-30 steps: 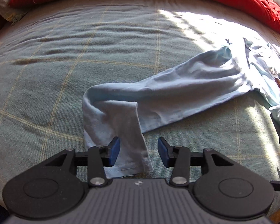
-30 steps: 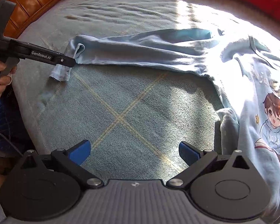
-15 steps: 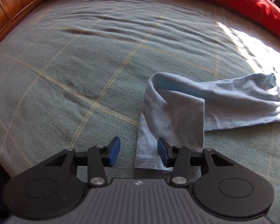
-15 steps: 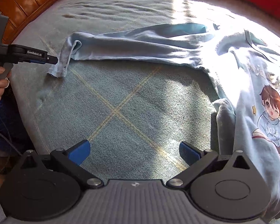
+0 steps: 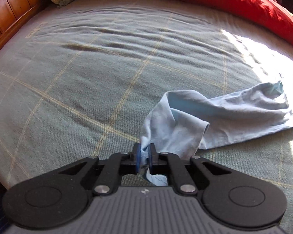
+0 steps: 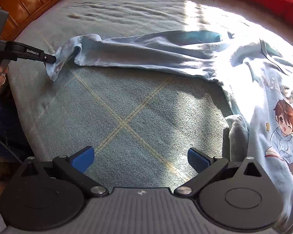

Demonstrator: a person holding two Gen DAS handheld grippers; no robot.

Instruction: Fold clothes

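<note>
Between the closing pads of the left tool [image 5: 144, 157] sits the shirt's sleeve cuff [image 5: 146, 146]; the right tool [image 6: 140, 159] gapes wide.

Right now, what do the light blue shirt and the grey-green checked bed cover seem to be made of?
The light blue long-sleeved shirt looks like soft matte knit, probably cotton jersey: it drapes limply, and its cuff bunches where the left gripper is closing on it. The grey-green checked bed cover looks like coarser woven cloth, matte, with a visible ribbed weave and thin yellow lines. The exact fibres cannot be told.
</note>
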